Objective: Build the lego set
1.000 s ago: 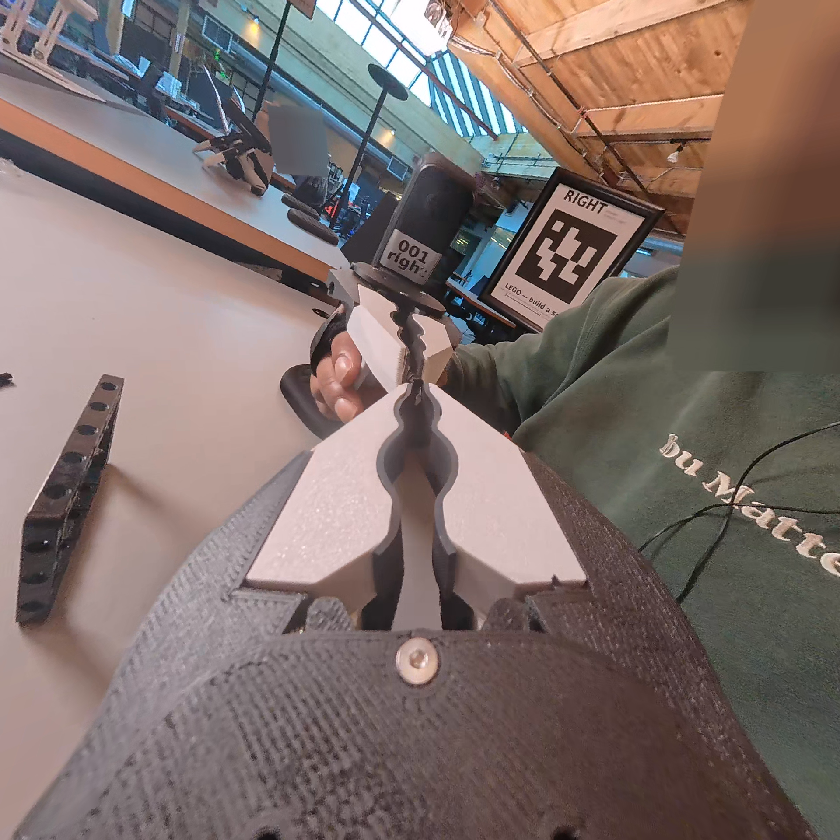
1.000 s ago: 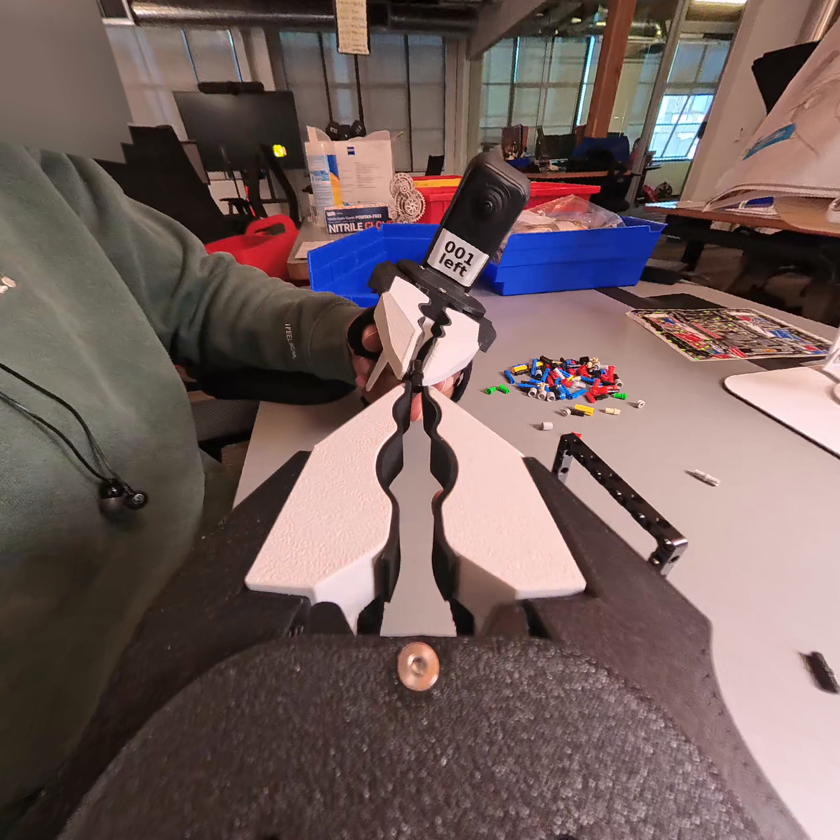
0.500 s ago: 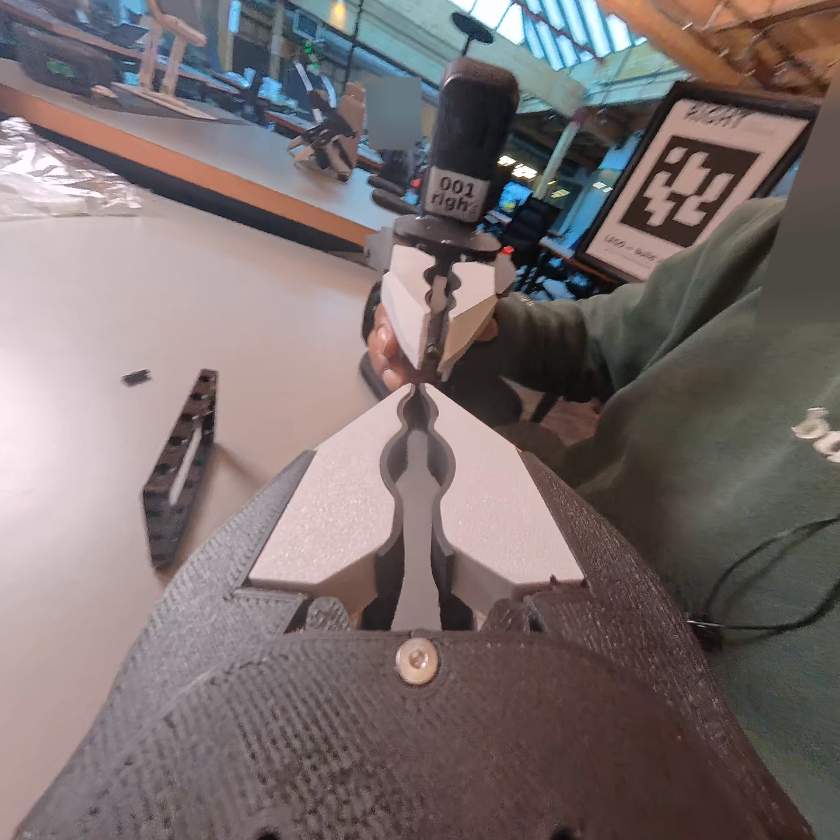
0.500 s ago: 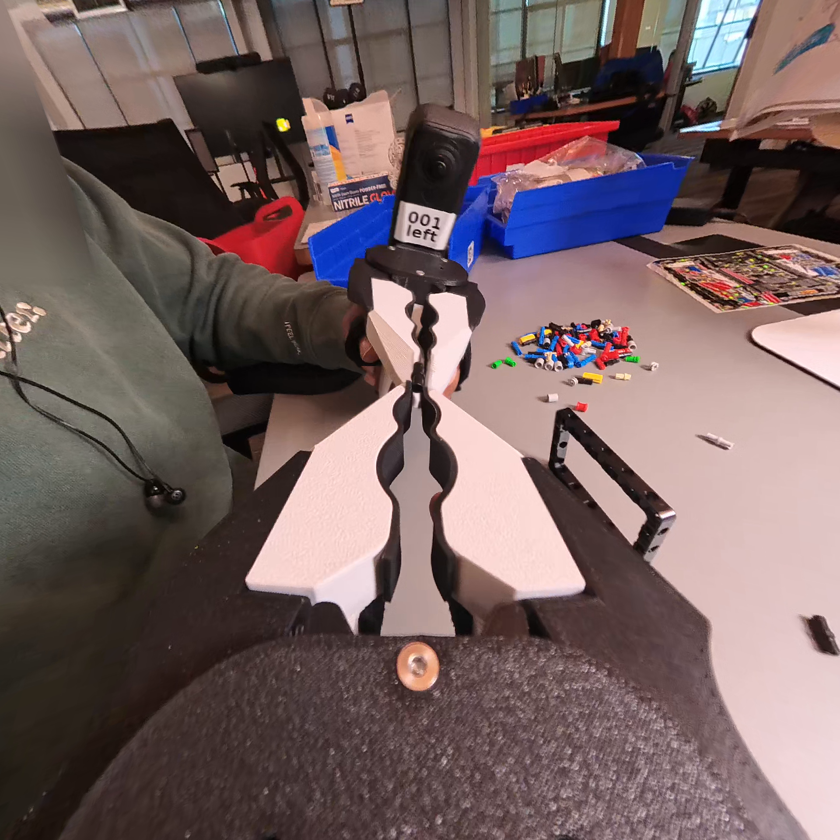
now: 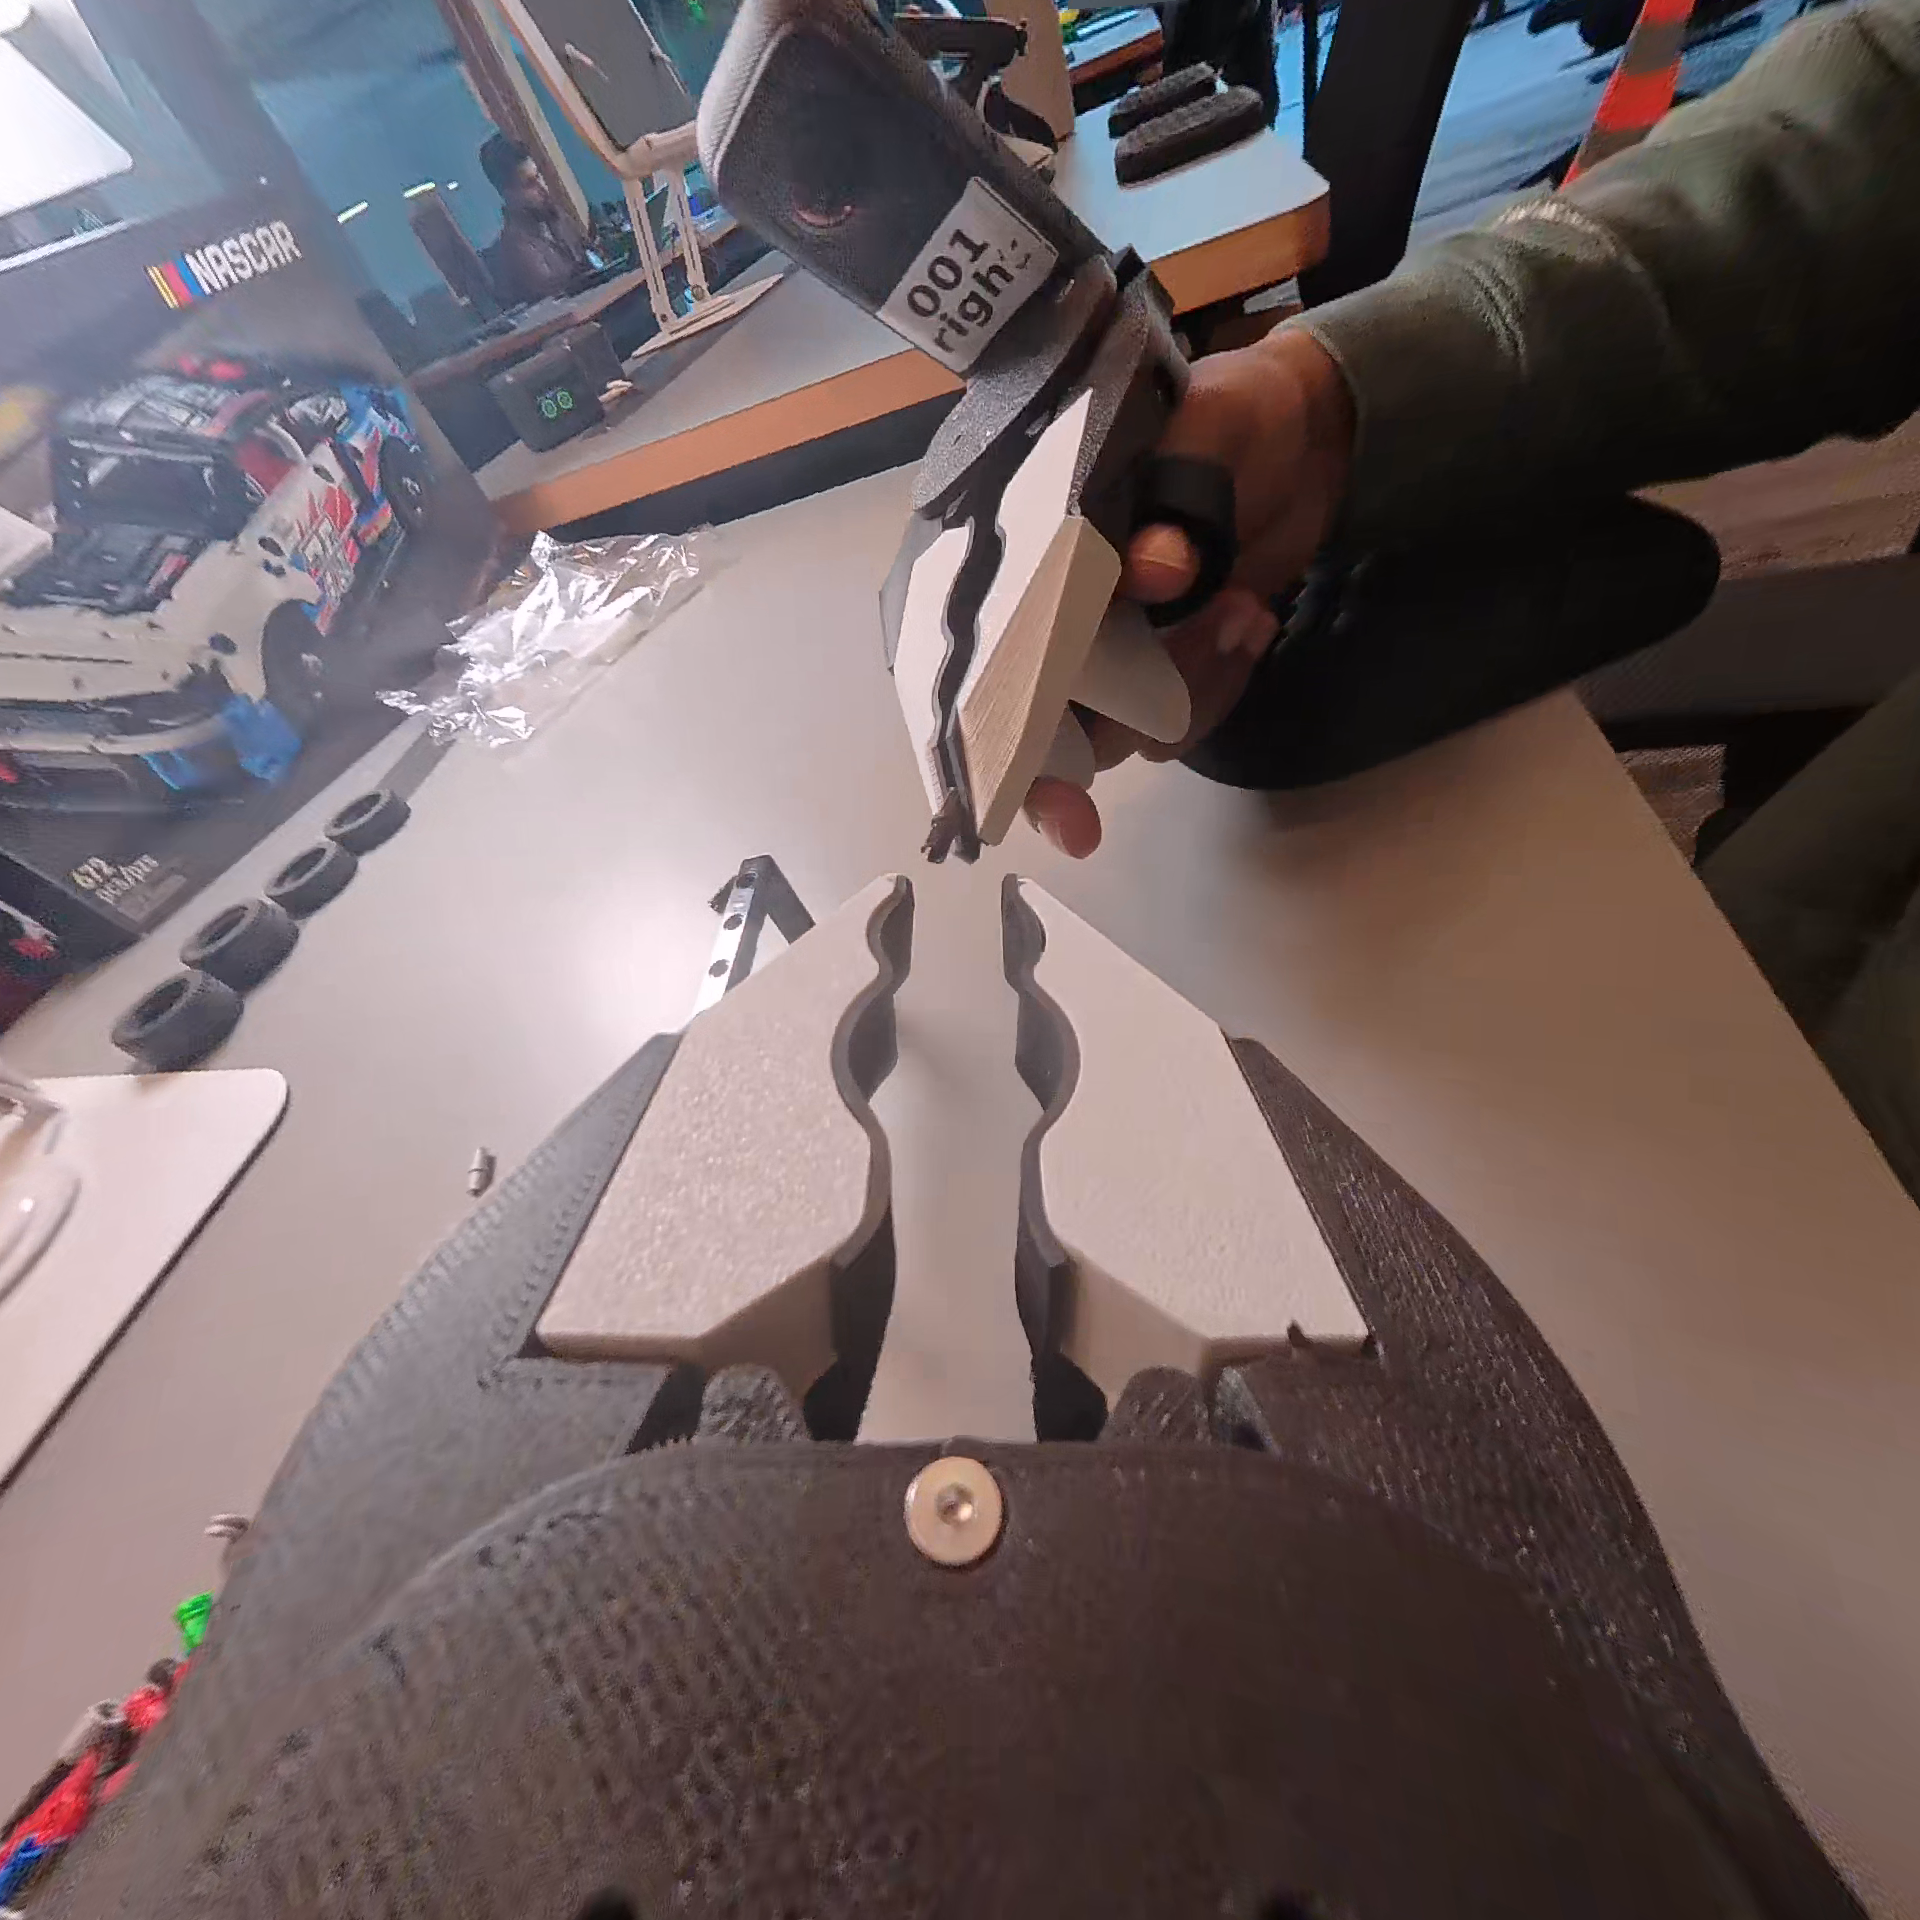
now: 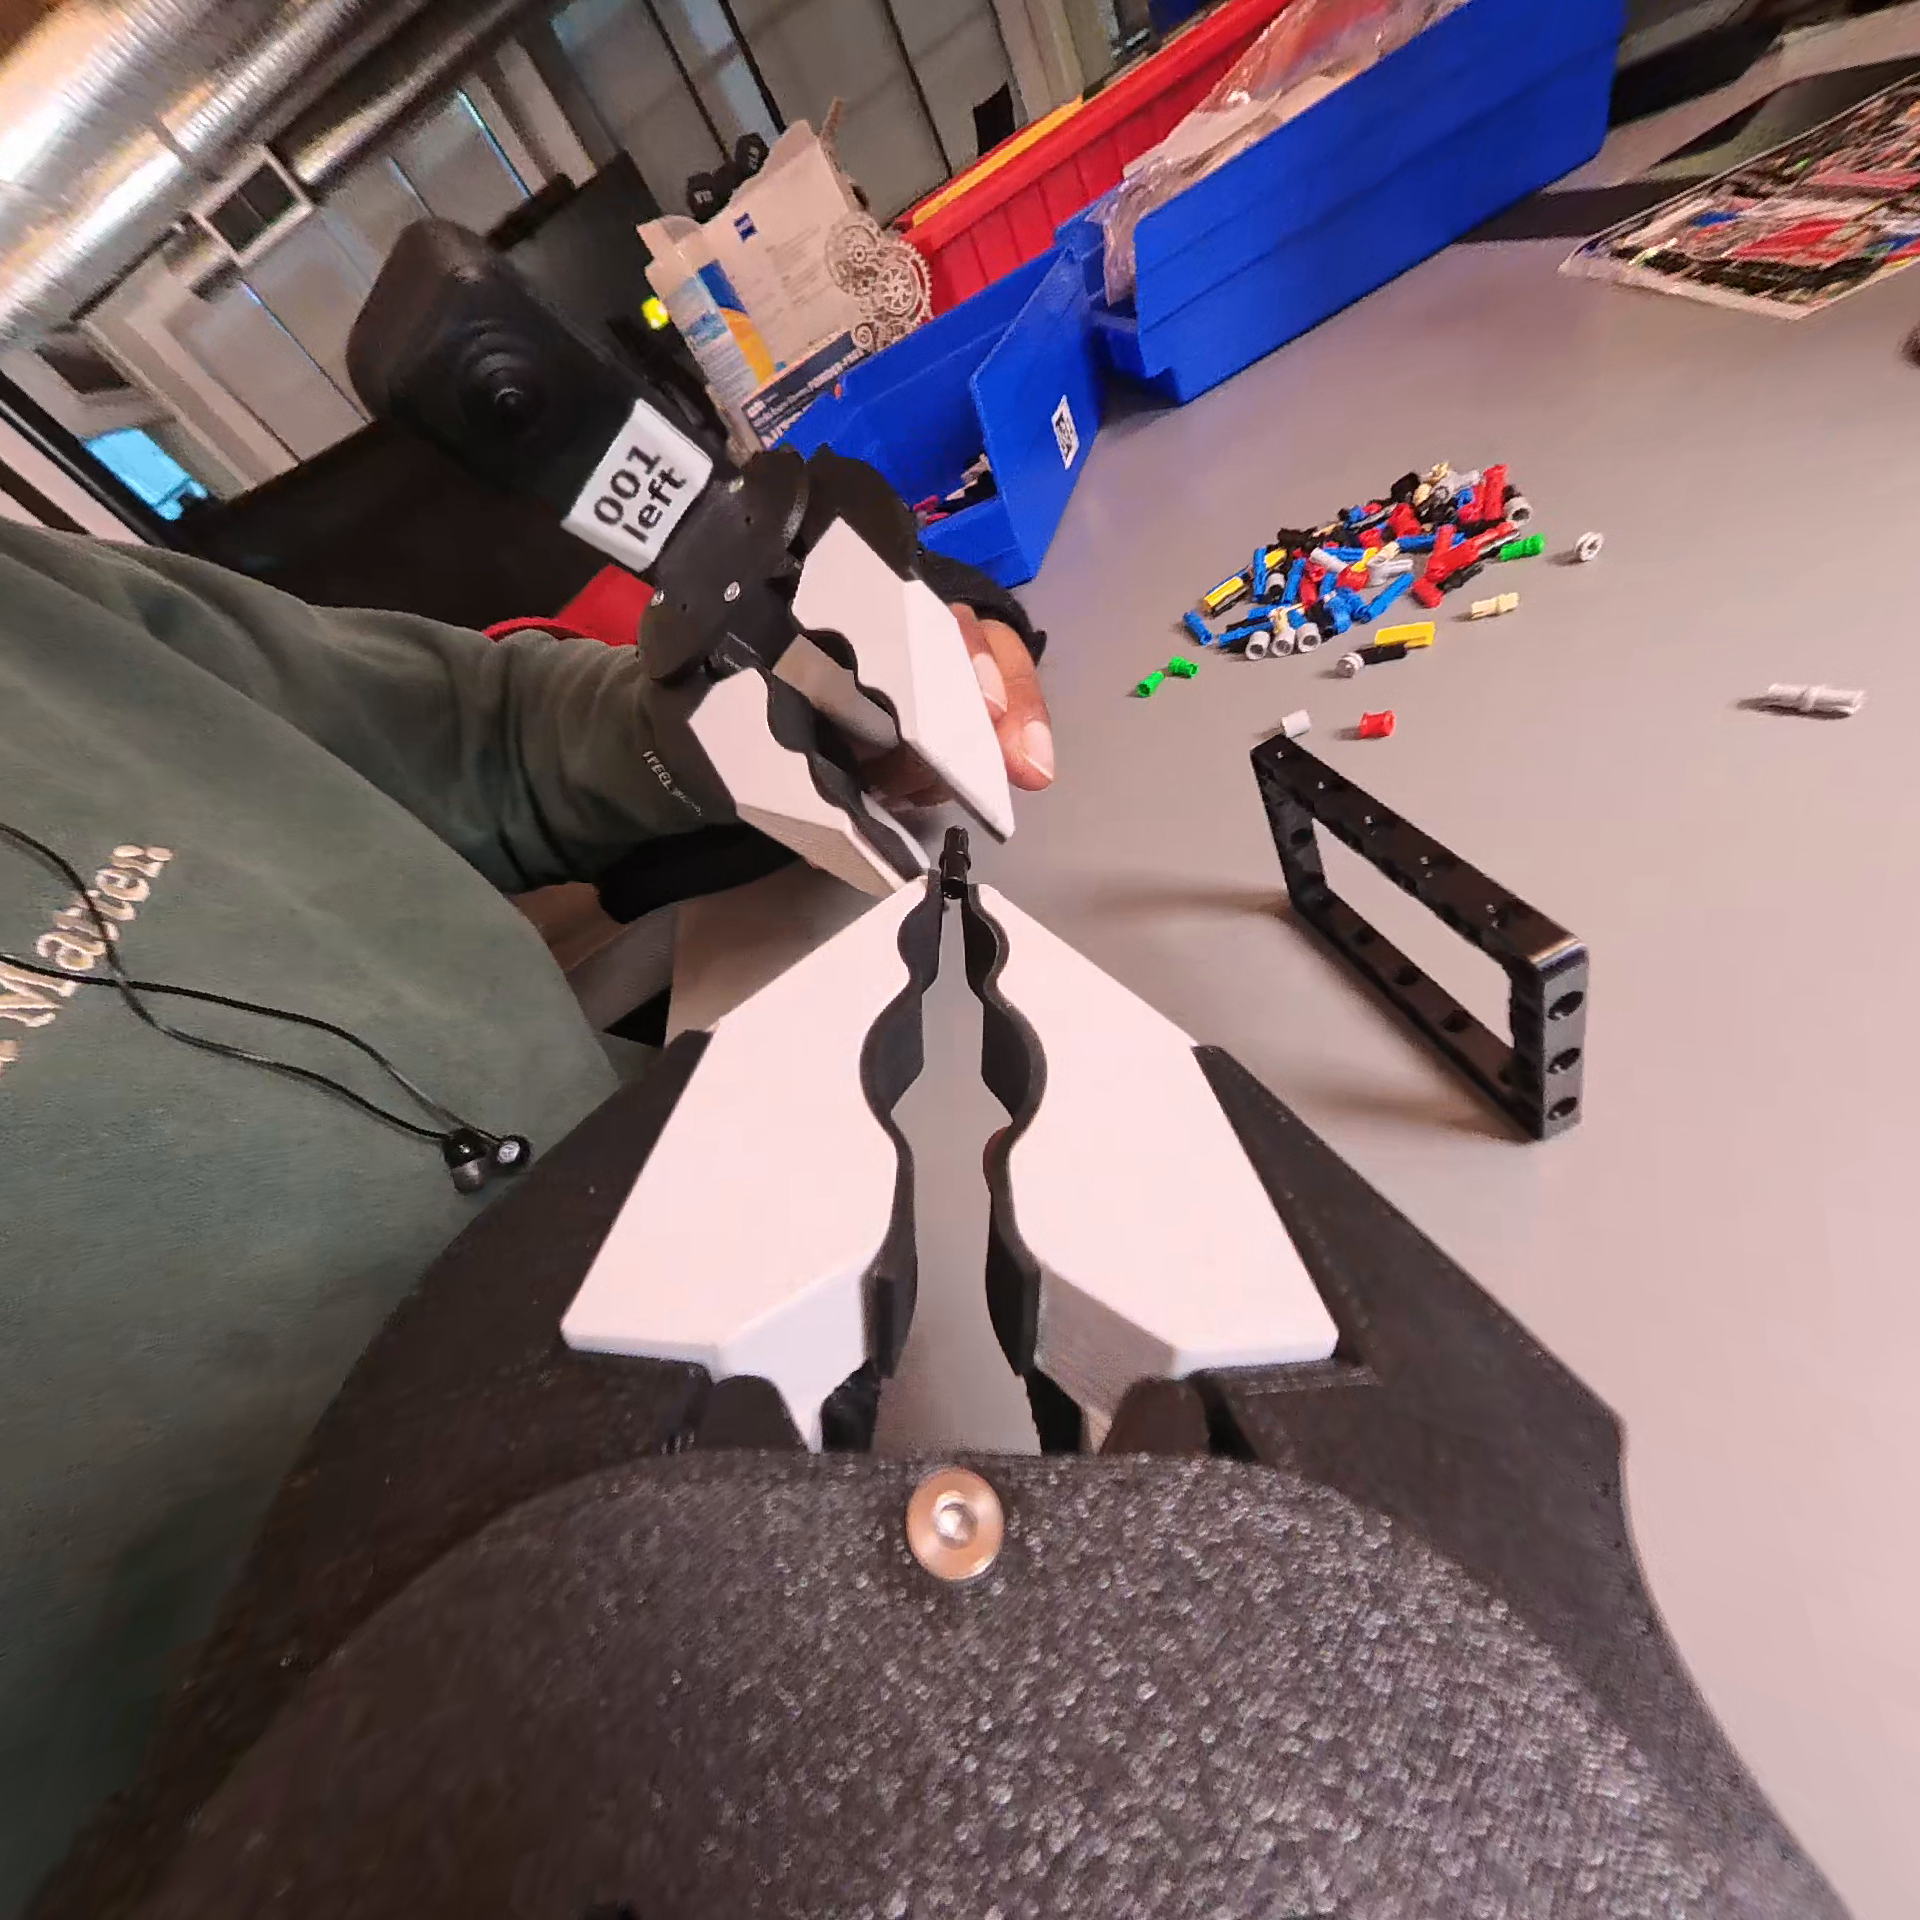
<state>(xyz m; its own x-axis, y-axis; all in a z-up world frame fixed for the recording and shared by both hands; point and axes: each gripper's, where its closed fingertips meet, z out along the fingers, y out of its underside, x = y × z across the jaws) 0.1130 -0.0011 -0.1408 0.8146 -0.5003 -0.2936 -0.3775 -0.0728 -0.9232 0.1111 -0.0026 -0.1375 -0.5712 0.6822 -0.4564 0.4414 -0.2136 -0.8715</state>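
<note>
My right gripper (image 6: 953,902) is shut on a small black pin (image 6: 953,857) that sticks out past its tips. My left gripper (image 5: 956,891) is open and empty. Its tips sit just below the right gripper's tips and the pin (image 5: 943,834). In the right wrist view, the left gripper's fingers (image 6: 914,675) stand on either side of the pin's end. A black rectangular beam frame (image 6: 1423,935) stands on edge on the grey table (image 6: 1714,1247) to the right. In the left wrist view it (image 5: 743,925) is partly hidden behind my left finger.
A pile of small coloured pins (image 6: 1371,571) lies beyond the frame, with a loose red piece (image 6: 1374,724) and a grey pin (image 6: 1808,698). Blue bins (image 6: 1299,229) and a booklet (image 6: 1766,208) sit at the back. Several black tyres (image 5: 239,935), the set's box (image 5: 156,499) and a plastic bag (image 5: 551,623) lie far left.
Both grippers have tilted down towards the table. My left gripper has gone from shut to open. The black pin stays in my right gripper.
</note>
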